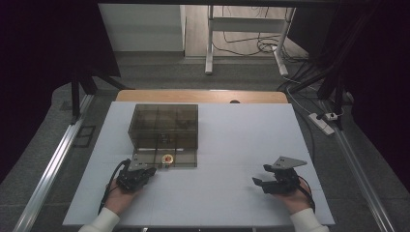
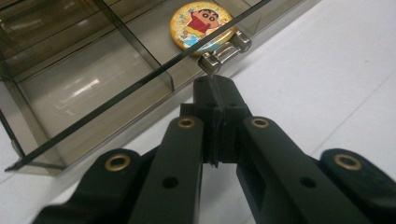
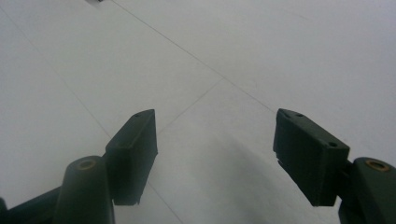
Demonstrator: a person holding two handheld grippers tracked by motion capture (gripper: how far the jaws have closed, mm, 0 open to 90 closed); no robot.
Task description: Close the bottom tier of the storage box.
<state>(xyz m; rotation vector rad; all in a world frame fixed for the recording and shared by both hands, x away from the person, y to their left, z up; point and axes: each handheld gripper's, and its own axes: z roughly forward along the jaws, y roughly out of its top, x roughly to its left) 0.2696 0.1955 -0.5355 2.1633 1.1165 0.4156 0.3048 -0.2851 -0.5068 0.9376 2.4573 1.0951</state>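
Our left gripper (image 2: 215, 88) is clenched with nothing between its jaws, tips just beside the metal latch (image 2: 225, 51) on the smoky box (image 1: 164, 130) front edge. Our right gripper (image 3: 215, 149) stands released over bare table (image 1: 232, 145).

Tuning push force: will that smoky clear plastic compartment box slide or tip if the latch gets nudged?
The smoky clear plastic compartment box probably slides: low, wide, on a smooth white table. Likely light: thin walls, one round cartoon badge inside. Rigid, perhaps brittle.
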